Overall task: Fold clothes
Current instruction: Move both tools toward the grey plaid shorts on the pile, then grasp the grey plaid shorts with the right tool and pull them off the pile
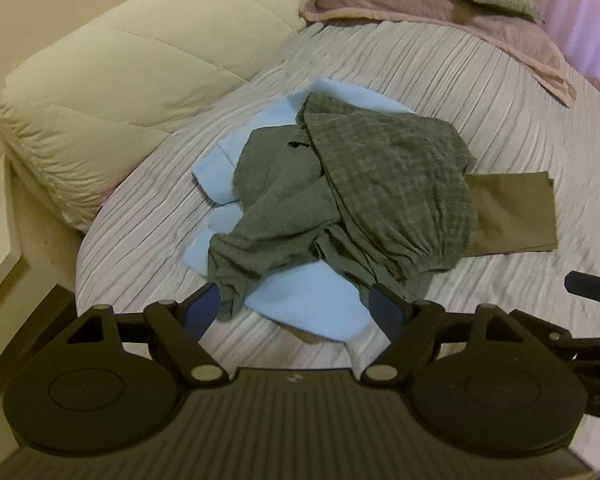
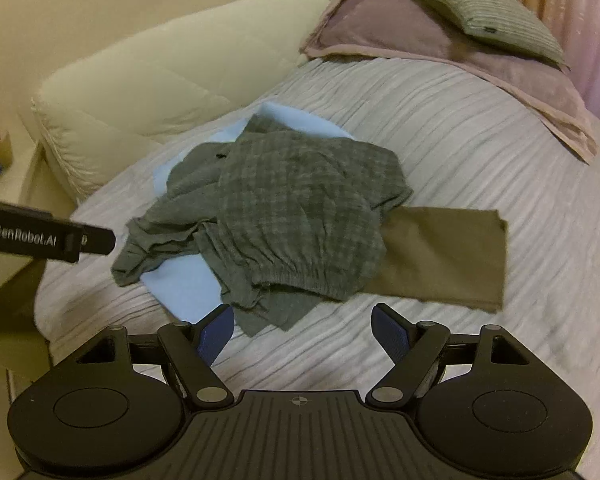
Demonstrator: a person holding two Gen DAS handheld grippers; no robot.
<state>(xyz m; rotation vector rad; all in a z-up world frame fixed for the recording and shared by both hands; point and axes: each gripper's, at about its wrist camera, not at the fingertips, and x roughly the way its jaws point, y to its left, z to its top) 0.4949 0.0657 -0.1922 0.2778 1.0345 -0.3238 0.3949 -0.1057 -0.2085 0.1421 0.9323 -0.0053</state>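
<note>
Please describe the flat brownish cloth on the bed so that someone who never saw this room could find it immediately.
On the bed with the ribbed pale grey cover, a heap of clothes lies in the middle. The flat olive-brown rectangular cloth sticks out from under the crumpled grey checked garment, on the side away from the light blue cloth. It alone is smooth, plain and straight-edged.

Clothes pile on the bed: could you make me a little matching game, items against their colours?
Items:
1. checked garment
2. flat cloth poking out on the right of the pile
3. bottom garment
4. large pillow

Colours:
A. light blue
B. mauve
C. grey-green
D. olive brown

Pairs: 1-C, 2-D, 3-A, 4-B
</note>
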